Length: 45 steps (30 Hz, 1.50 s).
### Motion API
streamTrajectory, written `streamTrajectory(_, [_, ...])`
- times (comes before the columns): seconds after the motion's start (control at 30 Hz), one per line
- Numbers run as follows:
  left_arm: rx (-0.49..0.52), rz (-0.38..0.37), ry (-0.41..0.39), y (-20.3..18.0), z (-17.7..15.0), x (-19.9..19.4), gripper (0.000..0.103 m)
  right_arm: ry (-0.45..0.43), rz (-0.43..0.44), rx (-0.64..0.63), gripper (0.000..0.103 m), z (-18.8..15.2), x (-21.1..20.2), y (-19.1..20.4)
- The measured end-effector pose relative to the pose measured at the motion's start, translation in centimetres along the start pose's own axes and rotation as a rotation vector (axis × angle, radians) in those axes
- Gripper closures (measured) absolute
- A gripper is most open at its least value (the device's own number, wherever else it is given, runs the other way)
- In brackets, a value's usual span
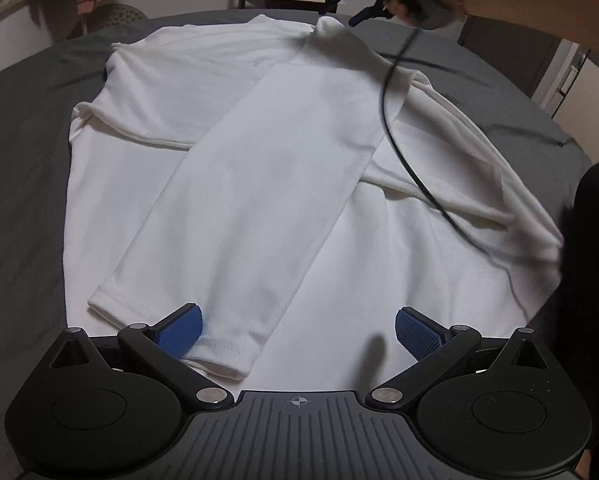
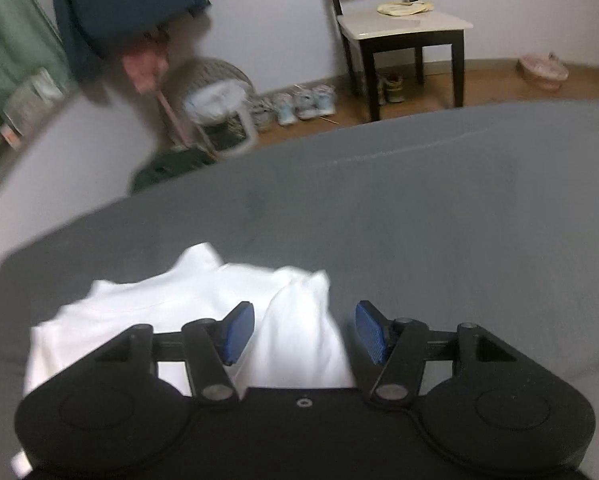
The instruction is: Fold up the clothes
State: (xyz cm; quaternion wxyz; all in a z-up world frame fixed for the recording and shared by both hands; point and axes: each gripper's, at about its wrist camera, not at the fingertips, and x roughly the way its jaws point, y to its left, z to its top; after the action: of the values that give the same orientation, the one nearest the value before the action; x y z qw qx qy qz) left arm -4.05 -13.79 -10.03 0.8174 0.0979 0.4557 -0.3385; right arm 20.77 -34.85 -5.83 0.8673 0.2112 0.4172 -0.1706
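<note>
On the grey bed (image 1: pixel 23 152), a white long-sleeved top (image 1: pixel 235 184), one sleeve (image 1: pixel 259 200) folded diagonally across; both grippers' jaws apart.

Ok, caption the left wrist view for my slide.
Open left tool over a white shirt, sleeve folded across.

White top's (image 1: pixel 235 184) hem hidden under the left gripper (image 1: pixel 298 326) body at 6 o'clock, its 3 o'clock edge behind a dark blurred shape (image 1: pixel 591 280), cable (image 1: pixel 411 168) smeared by motion, right-wrist view blurred at 10 o'clock, shoes (image 2: pixel 295 106) indistinct, chair (image 2: pixel 399 28) top cut off at 12 o'clock.
</note>
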Motion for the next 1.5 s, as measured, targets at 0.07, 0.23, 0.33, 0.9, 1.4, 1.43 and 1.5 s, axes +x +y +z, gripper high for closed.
streamTrajectory(0.07, [-0.016, -0.010, 0.000, 0.2, 0.1, 0.0, 0.000, 0.023, -0.038, -0.038, 0.054, 0.0, 1.3, 0.3])
streamTrajectory(0.23, [-0.041, -0.019, 0.001, 0.4, 0.1, 0.0, 0.000, 0.076, -0.056, -0.048, 0.092, -0.1, 3.5, 0.2])
streamTrajectory(0.33, [-0.030, -0.015, 0.002, 0.4, 0.0, 0.1, 0.000, 0.031, -0.131, -0.045, 0.102, 0.0, 4.1, -0.5])
streamTrajectory(0.9, [-0.160, 0.054, -0.291, 2.3, 2.2, -4.4, 0.000, -0.135, 0.307, 0.244, 0.040, -10.1, -5.4, -9.1])
streamTrajectory(1.4, [-0.197, 0.209, -0.137, 9.3, 16.1, -3.6, 0.000, -0.193, 0.202, 0.274, 0.024, -12.2, -6.6, -7.6])
streamTrajectory(1.43, [-0.181, 0.238, -0.131, 9.8, 17.0, -2.6, 0.000, -0.205, 0.213, 0.262, 0.024, -12.0, -6.5, -7.8])
streamTrajectory(1.5, [-0.164, 0.300, -0.147, 11.3, 19.1, -0.2, 0.000, -0.201, 0.253, 0.193, 0.024, -11.1, -6.1, -8.3])
